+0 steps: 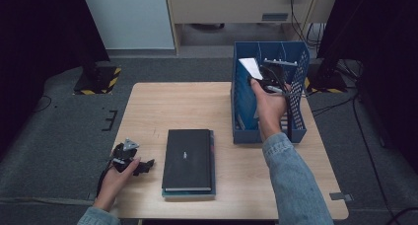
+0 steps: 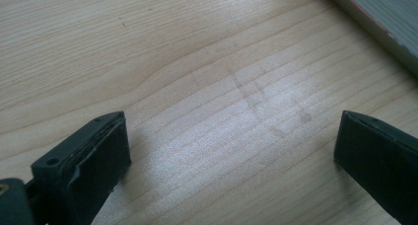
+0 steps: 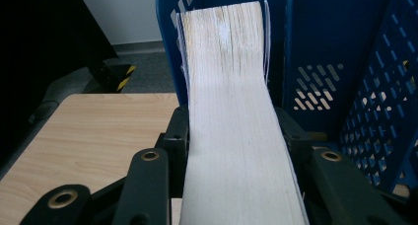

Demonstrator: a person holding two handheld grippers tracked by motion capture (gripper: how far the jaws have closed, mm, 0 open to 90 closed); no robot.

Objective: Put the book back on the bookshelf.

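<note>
I counted one blue basket (image 1: 245,111), two stacked books (image 1: 188,161) on the desk (image 1: 148,111), and one book (image 3: 236,126) pinched in my right tool (image 1: 263,79) over the basket; my left tool (image 2: 231,151) stood spread, resting on the desk.

The table (image 1: 148,106) was viewed from above, facing forward; the gripper views were set close, with the blue basket (image 1: 241,106) and stacked books (image 1: 188,161) shared.

The high view is dim with near-black corners, only the surface (image 1: 157,106) moderately lit; in the left gripper view overhead light leaves a pale sheen on the wood, and near edges look soft
</note>
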